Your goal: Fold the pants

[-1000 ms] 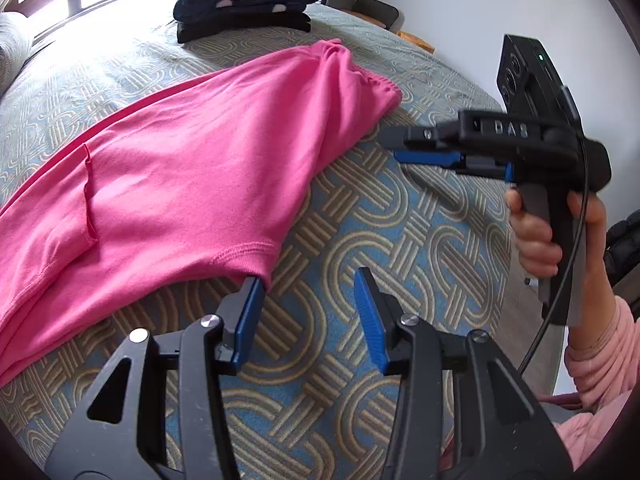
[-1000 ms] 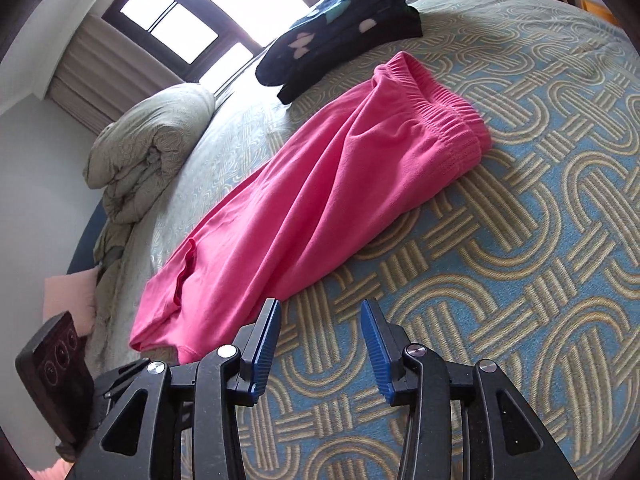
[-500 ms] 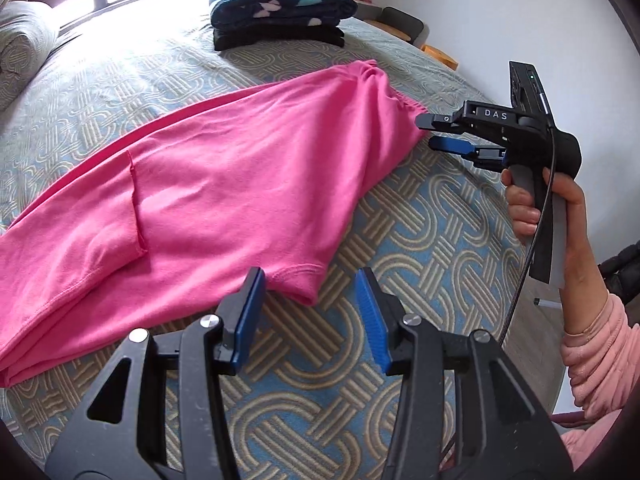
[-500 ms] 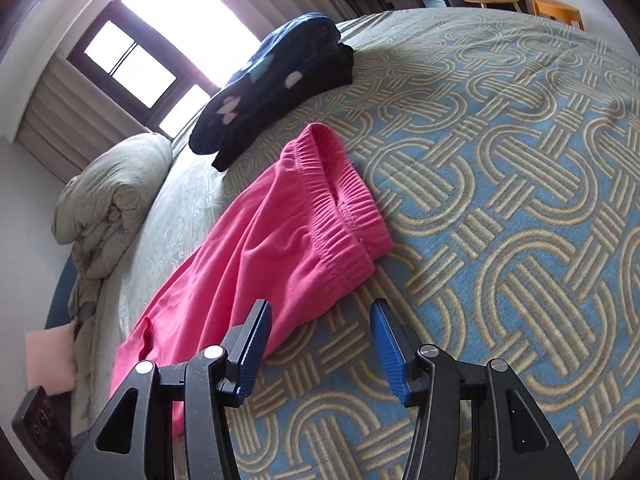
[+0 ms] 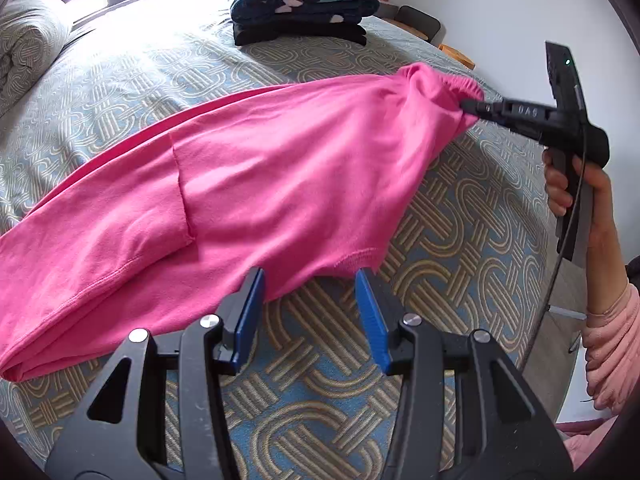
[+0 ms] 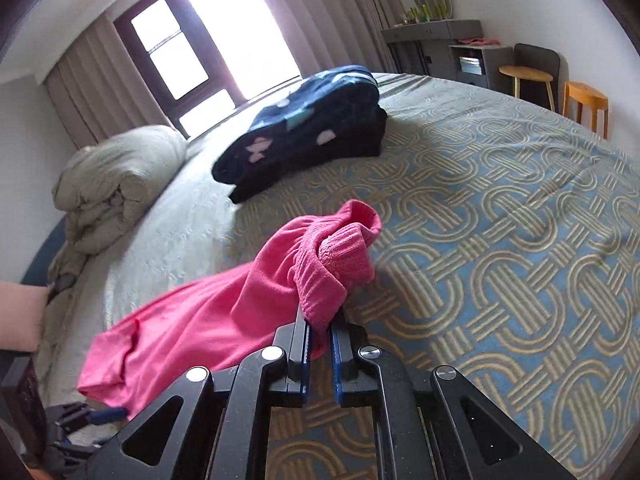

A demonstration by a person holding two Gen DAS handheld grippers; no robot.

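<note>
Pants (image 5: 248,184) waistband pinched as "DAS" right tongs (image 6: 320,332) close; left tongs (image 5: 308,300) wide.

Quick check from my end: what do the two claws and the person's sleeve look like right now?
Both claws are black frames with blue pads on the fingers and silver screw heads at the joints. The left claw shows this close up. The right claw has a black pistol-style handle with white "DAS" lettering, a small green light on its upright top piece, and a black cable hanging down. The sleeve is pale pink and quilted.
</note>
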